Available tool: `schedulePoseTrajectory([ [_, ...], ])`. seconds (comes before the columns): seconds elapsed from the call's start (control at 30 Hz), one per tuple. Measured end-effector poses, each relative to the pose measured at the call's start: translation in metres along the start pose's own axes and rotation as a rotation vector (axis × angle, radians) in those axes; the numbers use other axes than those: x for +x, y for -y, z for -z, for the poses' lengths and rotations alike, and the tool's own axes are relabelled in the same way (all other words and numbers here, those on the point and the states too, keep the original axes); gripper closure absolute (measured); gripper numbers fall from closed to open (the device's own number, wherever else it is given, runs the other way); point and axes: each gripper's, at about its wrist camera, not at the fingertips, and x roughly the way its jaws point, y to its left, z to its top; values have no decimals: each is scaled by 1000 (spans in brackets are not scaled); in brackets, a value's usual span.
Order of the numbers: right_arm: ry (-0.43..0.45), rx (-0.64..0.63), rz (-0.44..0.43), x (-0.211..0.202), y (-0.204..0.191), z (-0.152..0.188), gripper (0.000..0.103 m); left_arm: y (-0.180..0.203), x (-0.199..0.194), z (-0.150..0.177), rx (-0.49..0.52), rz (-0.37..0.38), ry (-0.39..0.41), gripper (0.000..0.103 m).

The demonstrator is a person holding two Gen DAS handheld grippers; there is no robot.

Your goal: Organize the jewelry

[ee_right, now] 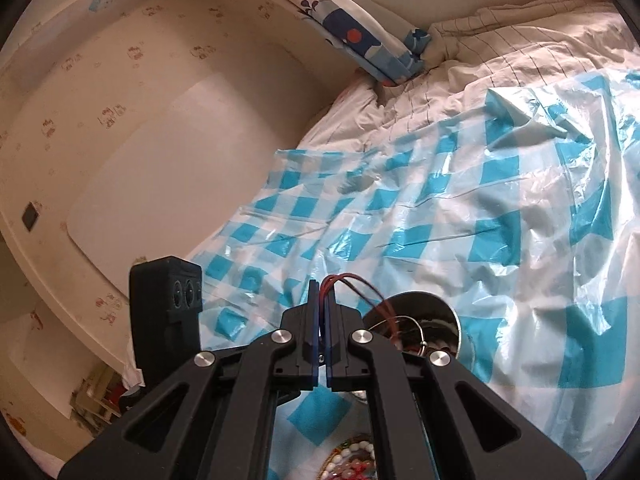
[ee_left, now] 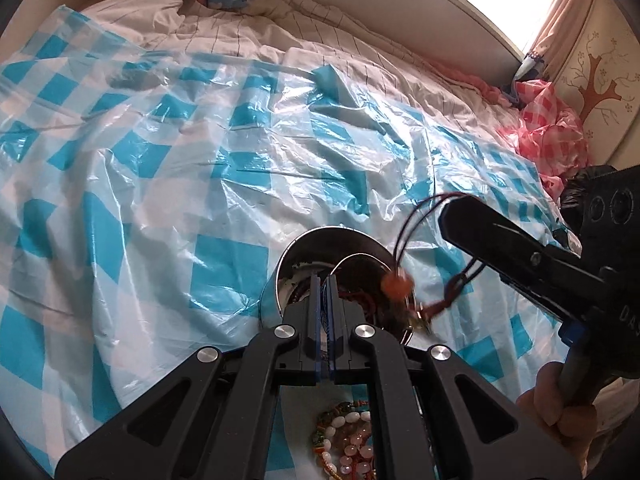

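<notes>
Beaded bracelets (ee_left: 348, 436) heaped at bed's near edge | left claw (ee_left: 323, 280) pressed together, empty, by metal tin (ee_left: 320, 248) | right claw (ee_right: 320, 292) clamped on red cord necklace (ee_left: 396, 284) above tin | step: lowering into tin | next: release over opening.
</notes>
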Motion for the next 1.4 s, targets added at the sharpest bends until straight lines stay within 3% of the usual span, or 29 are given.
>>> schedulePoseTrajectory([
  [0.2, -85, -22, 117, 22, 8, 7, 97, -7, 6, 1, -26, -36, -14, 99],
  [0.3, -133, -7, 172, 33, 18, 14, 62, -14, 0, -1, -46, -44, 5, 99],
  [0.43, -150, -51, 217, 35, 14, 17, 50, -20, -6, -3, -62, -70, 33, 94],
  [0.57, -140, -59, 233, 33, 14, 16, 48, -25, -13, -5, -84, -87, 61, 87],
  [0.8, -46, -14, 308, 10, 24, 8, 35, -34, -17, -8, -110, -95, 70, 80],
  [1.2, -1, 28, 321, -6, 29, 1, 28, -23, -26, -2, -23, -154, 55, 72],
  [1.4, -30, 40, 323, -20, 32, 3, 27, -19, -36, 12, 64, -180, 6, 71],
])
